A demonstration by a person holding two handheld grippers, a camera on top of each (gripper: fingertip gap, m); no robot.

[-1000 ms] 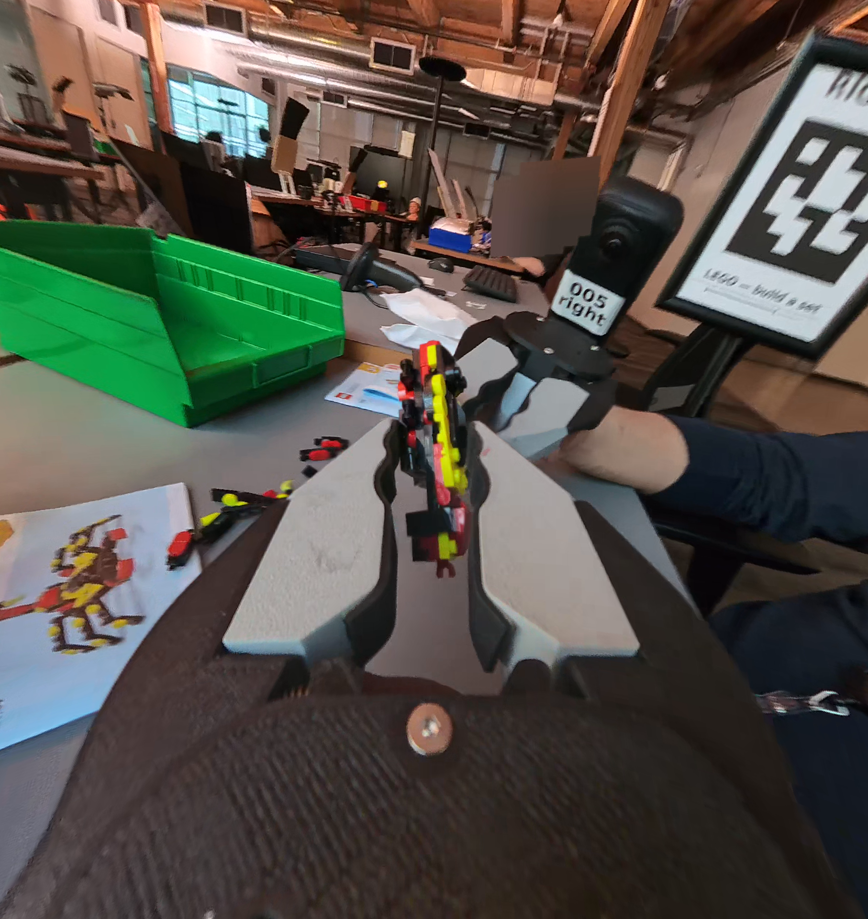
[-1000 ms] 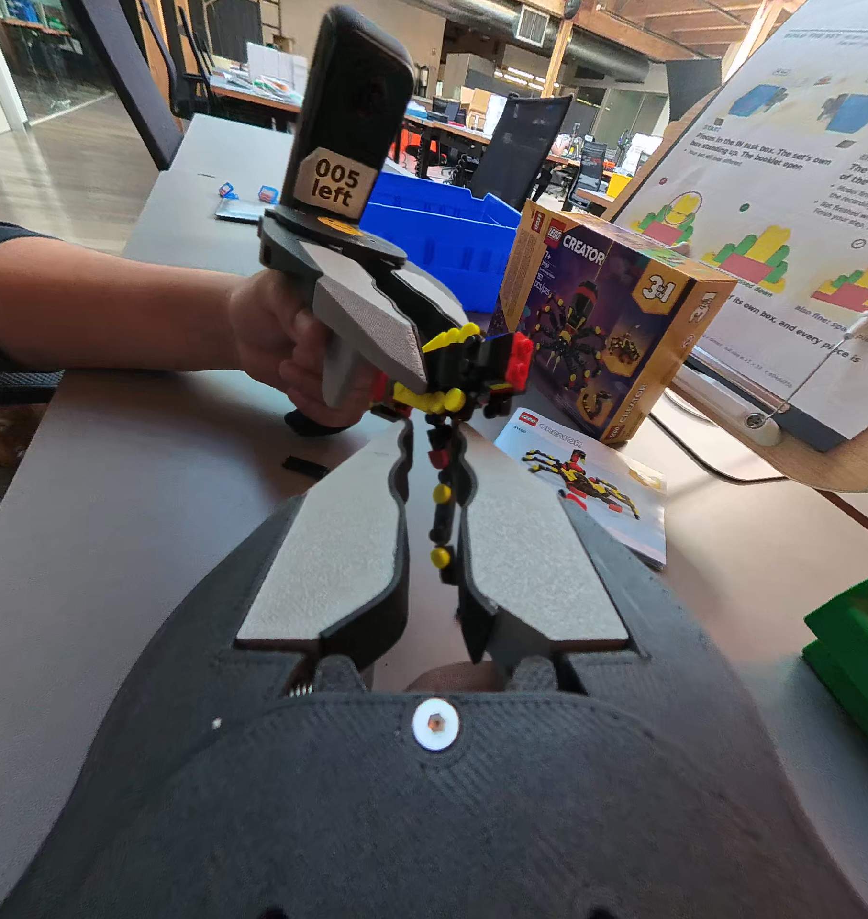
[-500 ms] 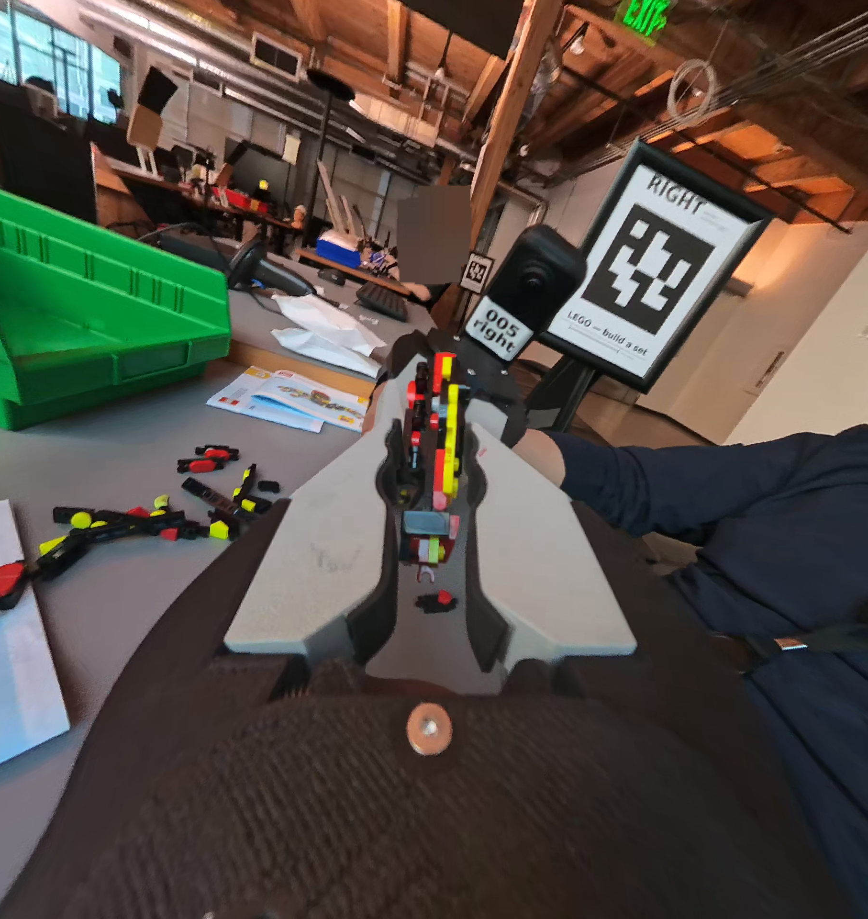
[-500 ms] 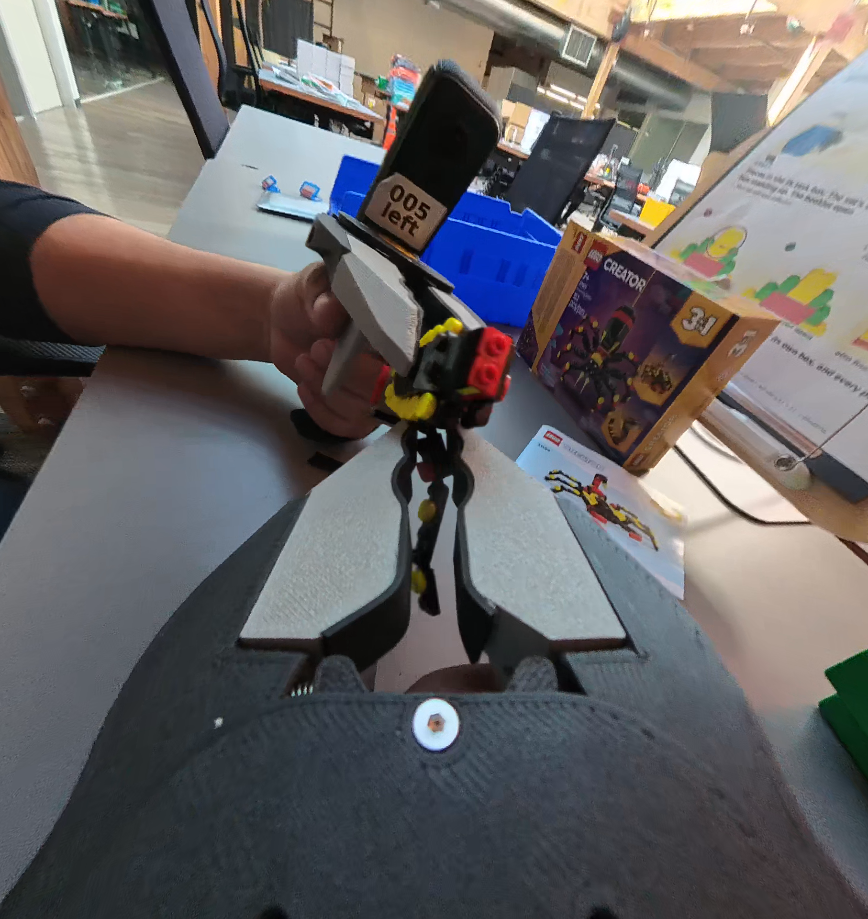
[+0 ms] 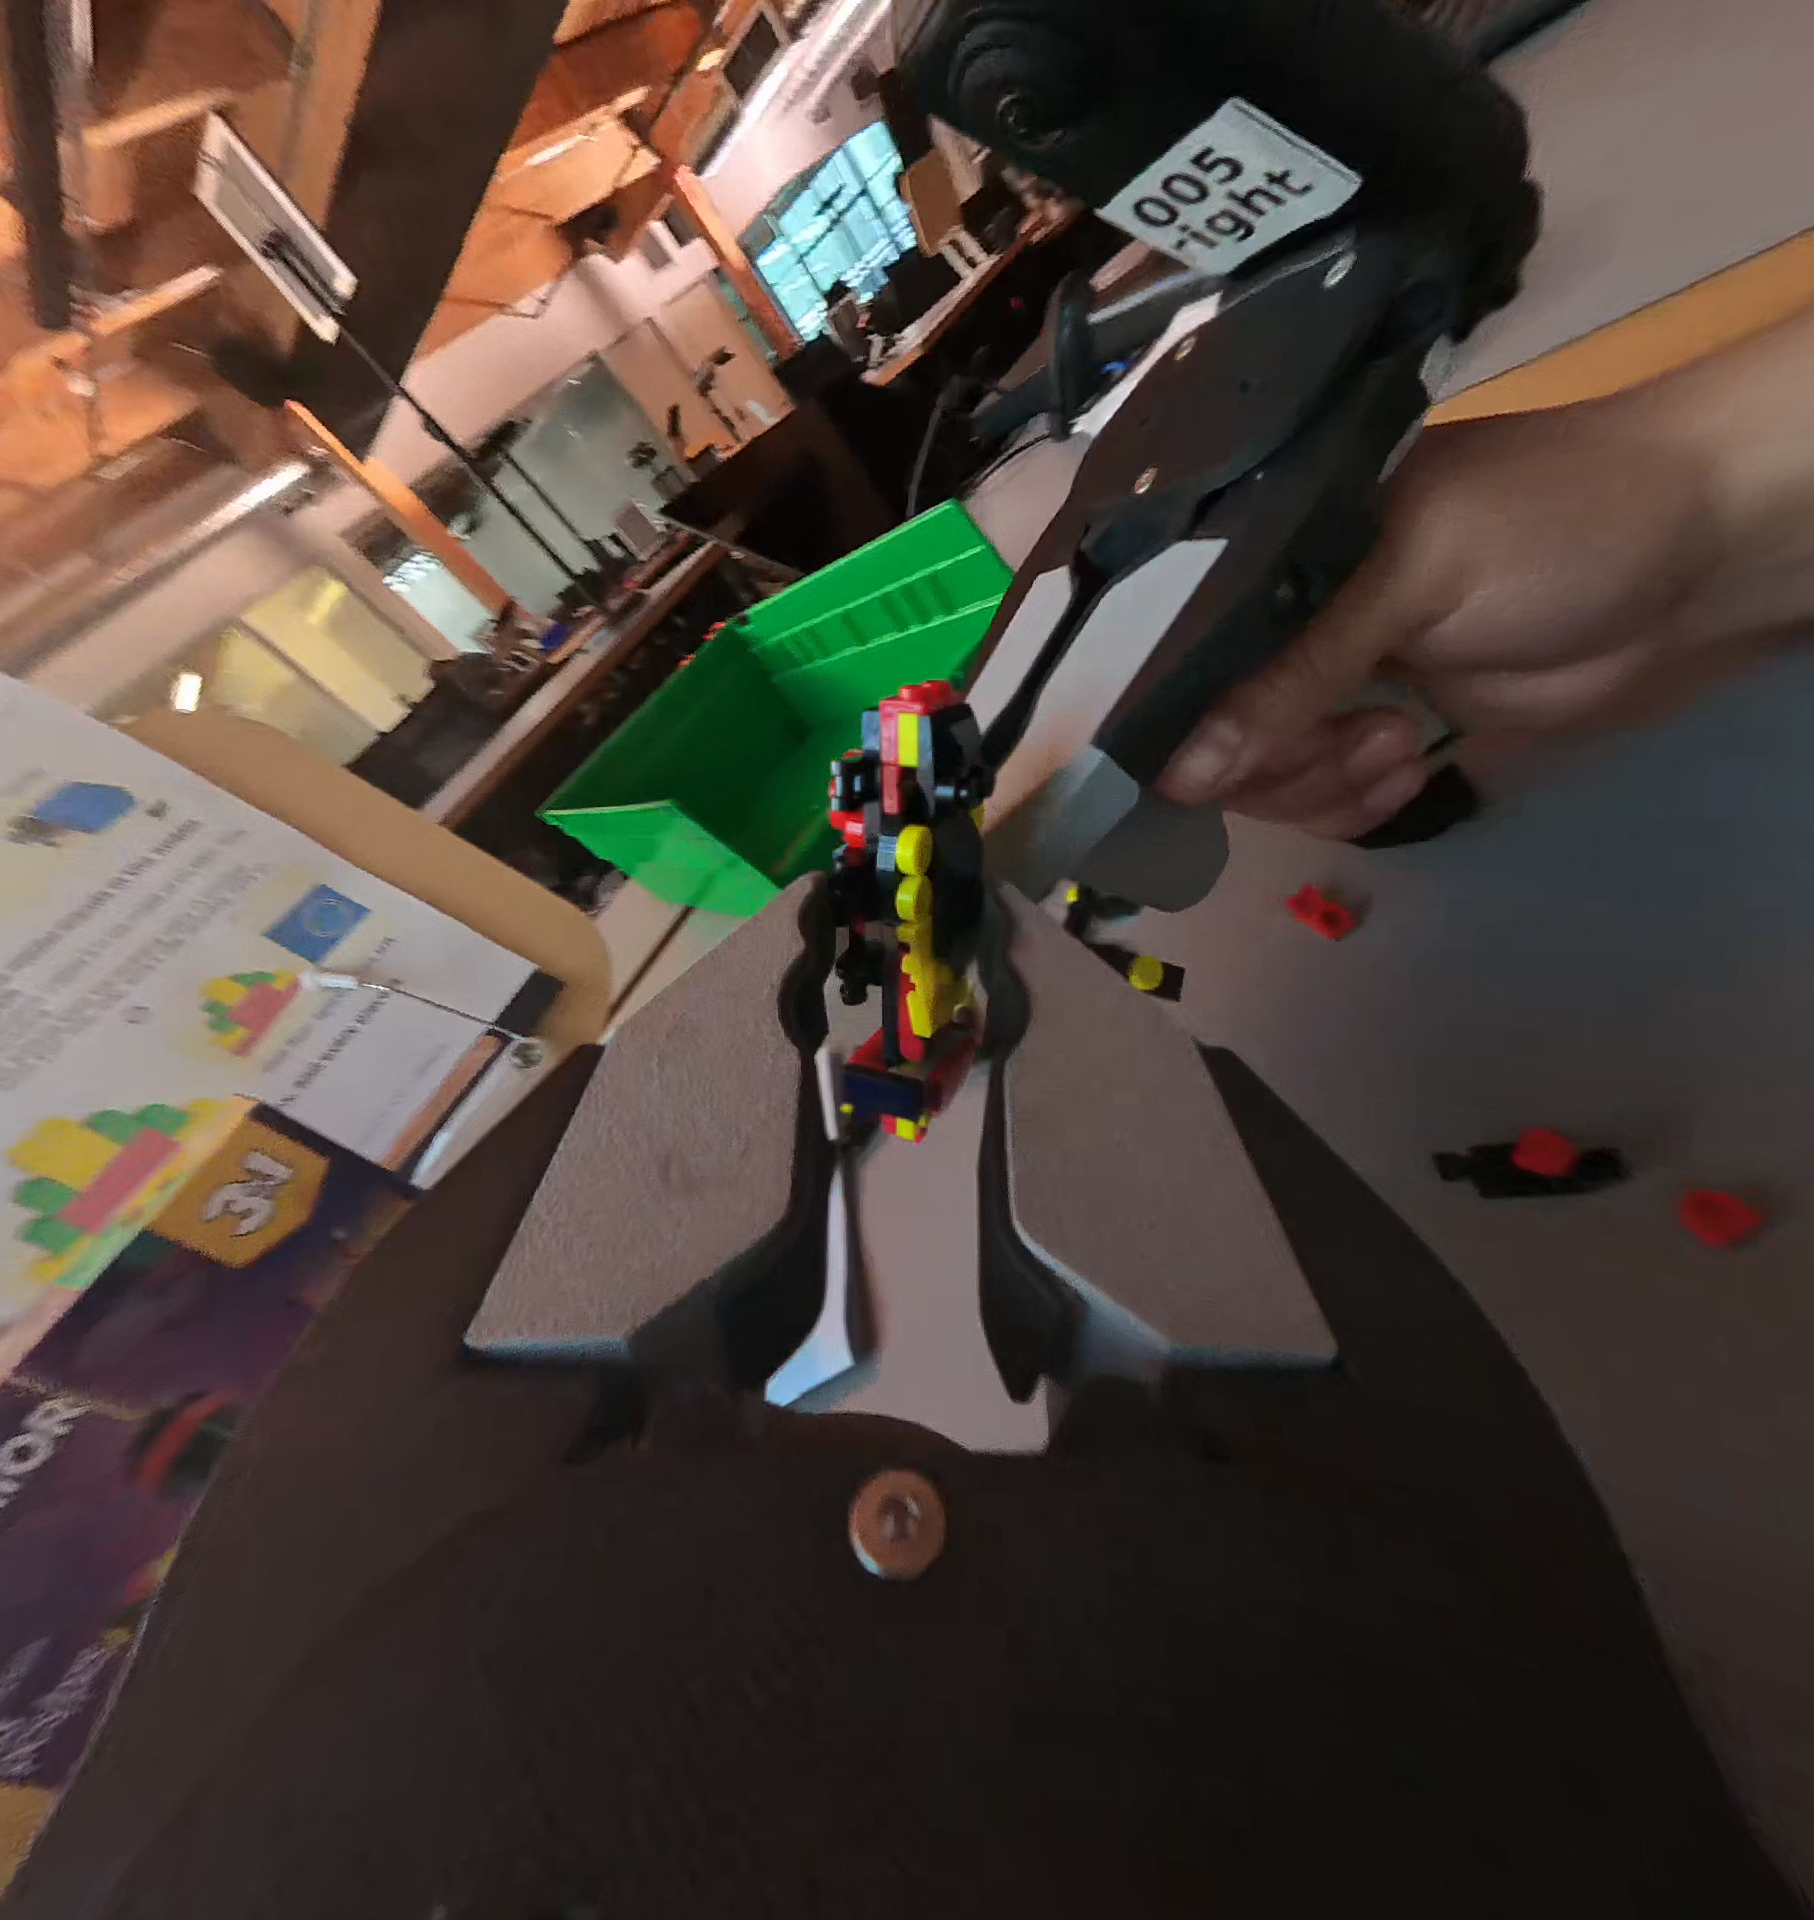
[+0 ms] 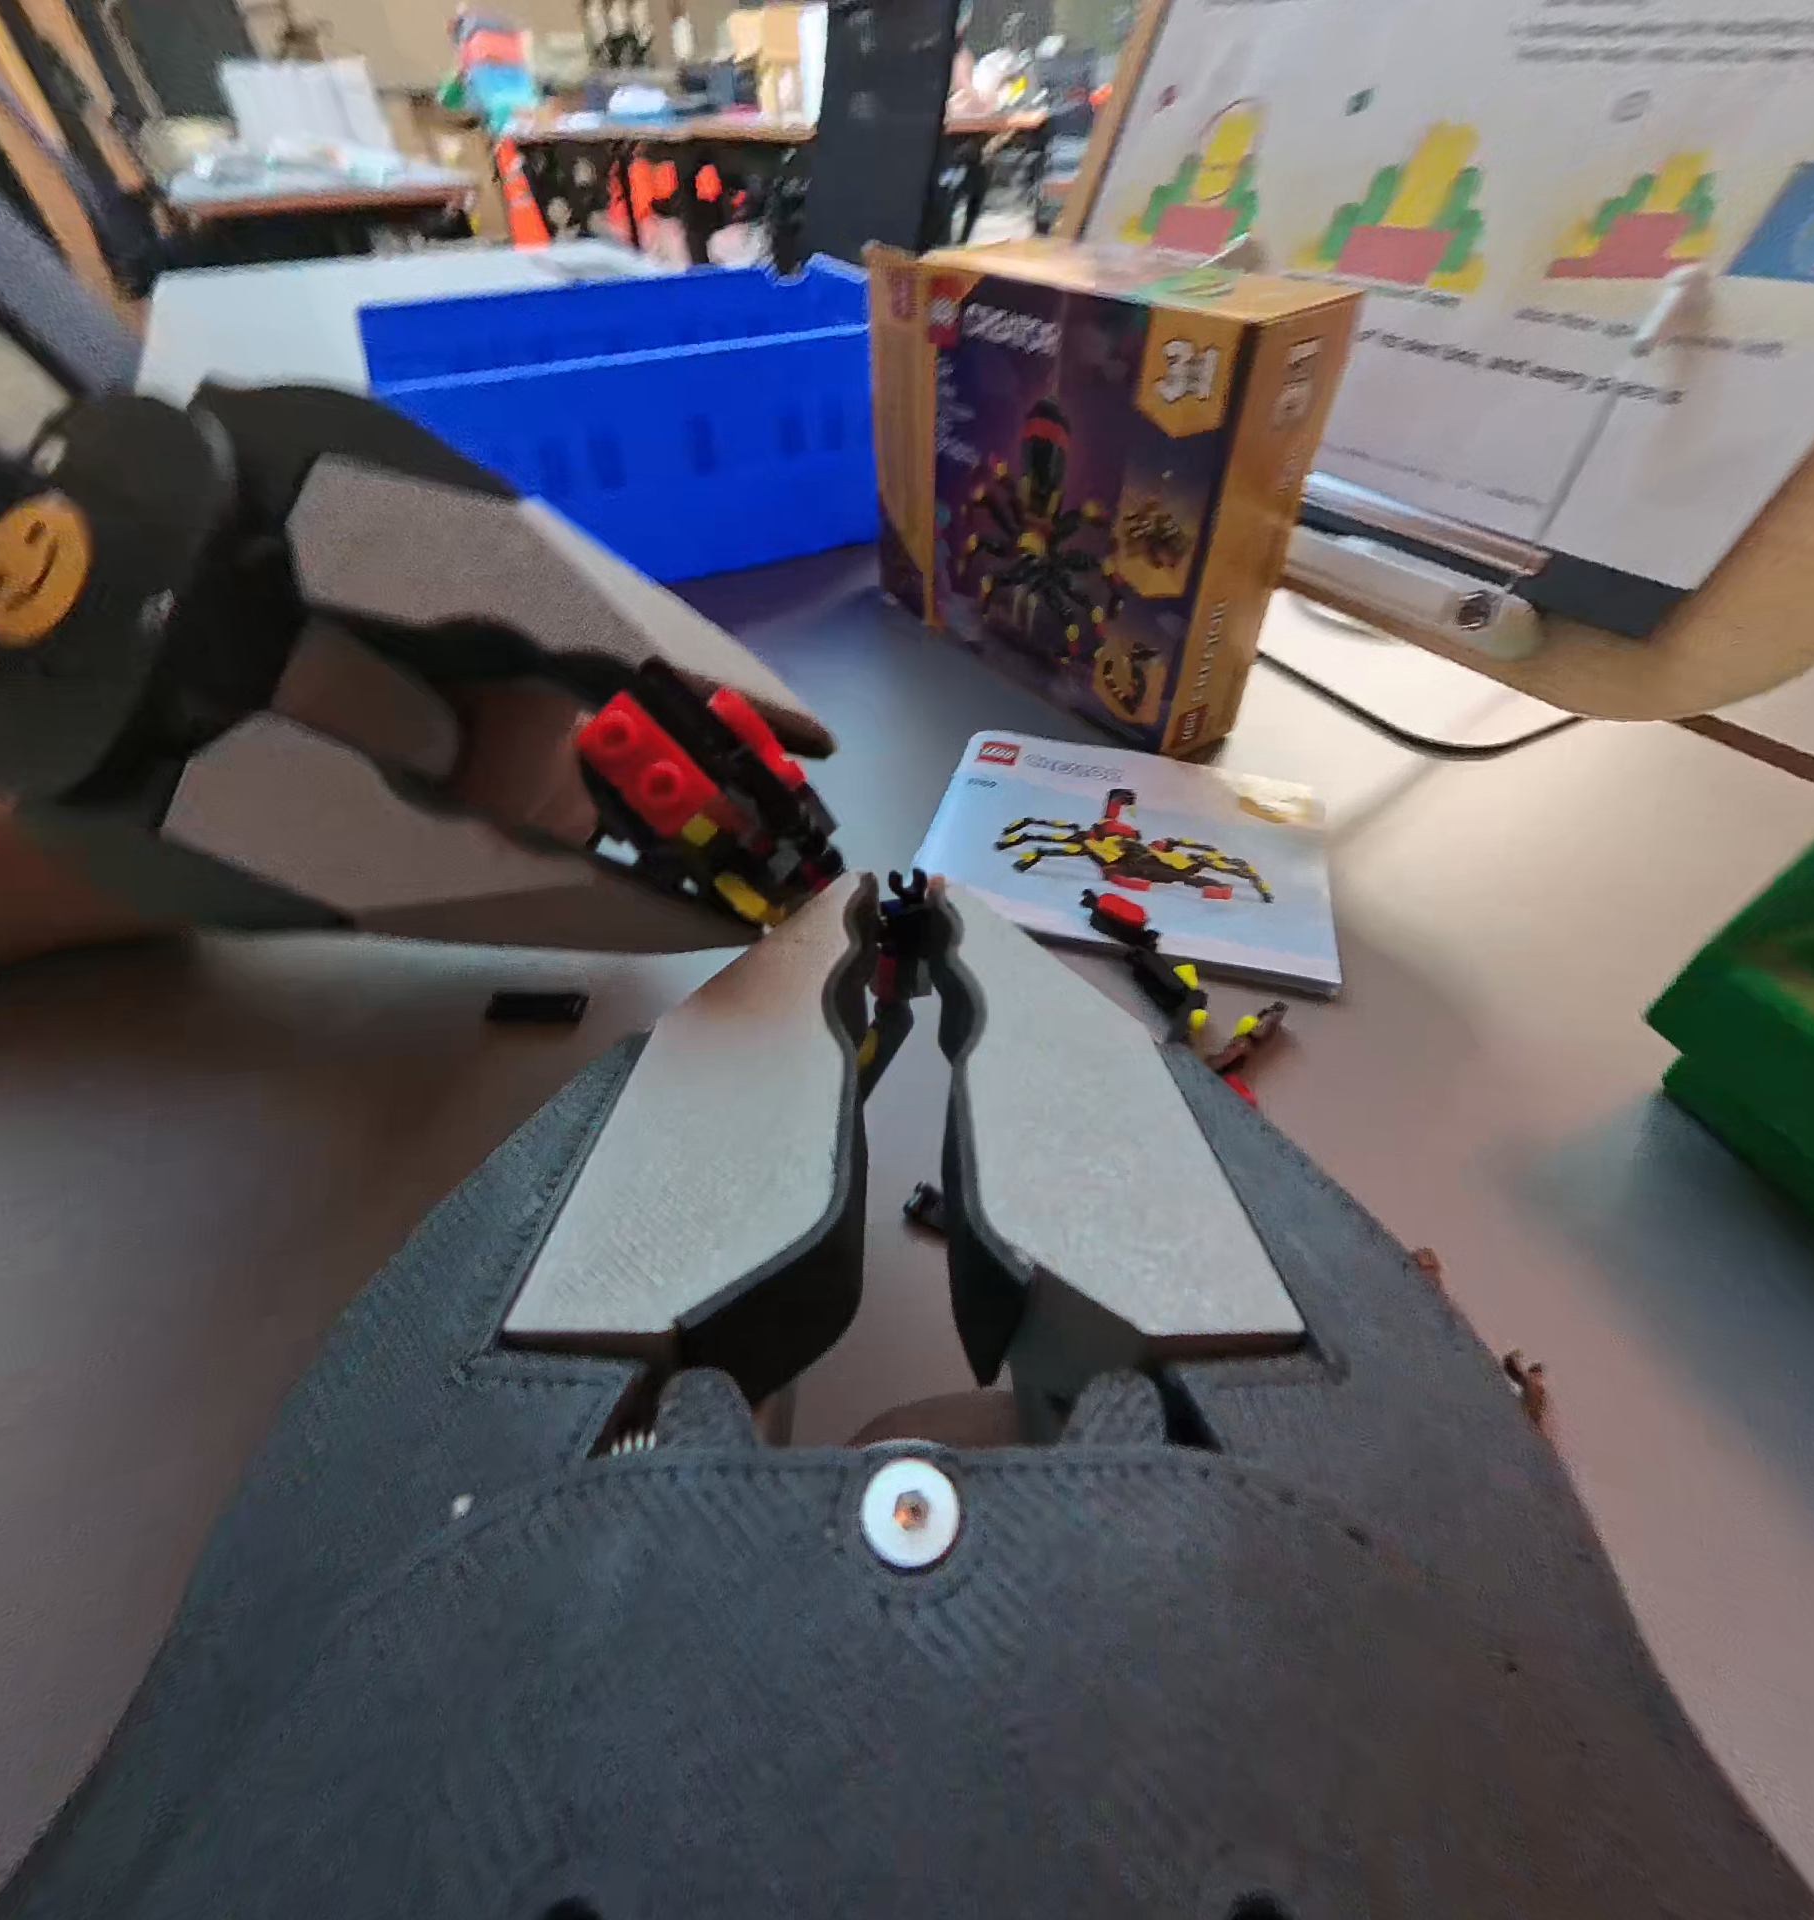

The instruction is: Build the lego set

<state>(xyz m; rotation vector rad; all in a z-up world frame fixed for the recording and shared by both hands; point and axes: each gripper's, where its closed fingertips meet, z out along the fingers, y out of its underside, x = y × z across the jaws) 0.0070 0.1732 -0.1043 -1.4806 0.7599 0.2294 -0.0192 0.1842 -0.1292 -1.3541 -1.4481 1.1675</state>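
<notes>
Leg now apart from the body: right gripper [image 6: 898, 904] pinches the black leg [image 6: 901, 961] alone, while left gripper [image 5: 903, 925] clamps the body [image 5: 908, 894], both above the table [image 6: 259, 1091] (loose pieces [image 5: 1526, 1158] lying about).

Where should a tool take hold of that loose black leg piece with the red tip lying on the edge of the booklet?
Probably across the leg piece's thin black middle, coming straight down from above. It lies flat, part on the booklet, part on the table, so the sides are open. The red tip looks wider, and other loose pieces crowd its far end.
</notes>
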